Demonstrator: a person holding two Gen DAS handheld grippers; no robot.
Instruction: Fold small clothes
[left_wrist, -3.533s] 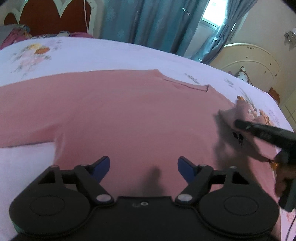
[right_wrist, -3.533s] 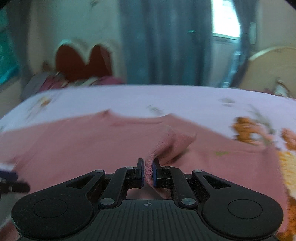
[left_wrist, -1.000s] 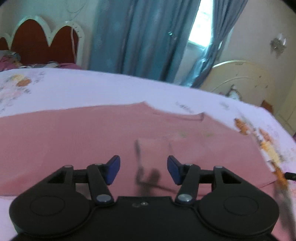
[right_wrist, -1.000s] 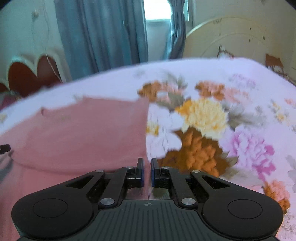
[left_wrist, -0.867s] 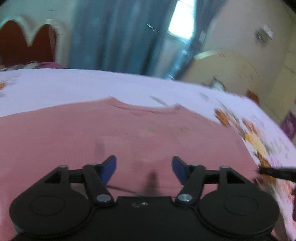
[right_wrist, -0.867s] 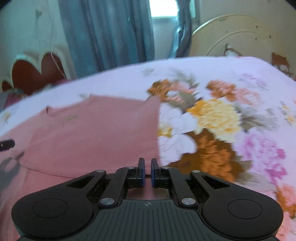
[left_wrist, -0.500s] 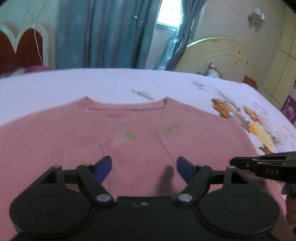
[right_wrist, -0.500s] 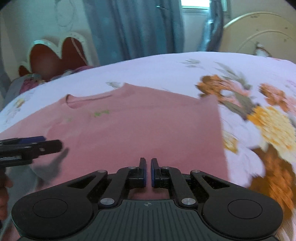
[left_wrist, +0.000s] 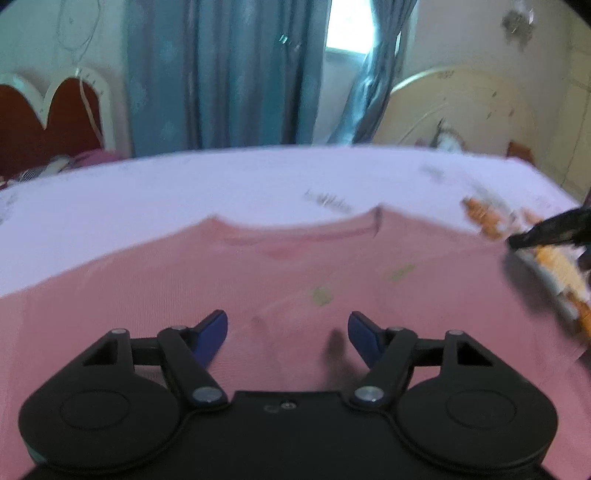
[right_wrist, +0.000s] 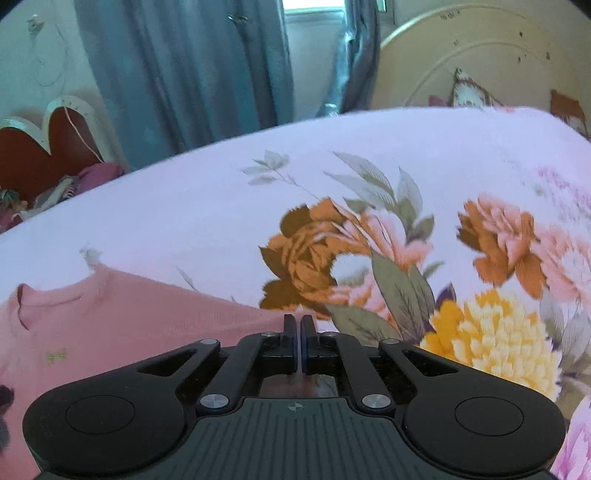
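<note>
A pink shirt (left_wrist: 295, 280) lies flat on the floral bed sheet (left_wrist: 184, 192), its neckline (left_wrist: 295, 225) at the far side. My left gripper (left_wrist: 288, 332) hovers low over the shirt's chest. Its blue pads stand wide apart and are closing, with only flat cloth beneath them and nothing pinched. In the left wrist view my right gripper (left_wrist: 515, 242) shows as a black tip at the shirt's right edge. In its own view the right gripper (right_wrist: 298, 321) is shut with nothing visible between its pads. It sits just past the right shoulder edge of the shirt (right_wrist: 129, 317).
The sheet (right_wrist: 184, 221) carries large orange and yellow flowers (right_wrist: 480, 332) to the right of the shirt. A red scalloped headboard (left_wrist: 55, 125) and bundled clothes (right_wrist: 74, 184) sit far left. Blue curtains (left_wrist: 221, 74) and a cream round headboard (left_wrist: 461, 110) stand behind.
The right gripper swung from over the shirt's middle to its right edge, still shut. The left gripper's jaws stand wider than a second ago, and its view shifted across the shirt.
</note>
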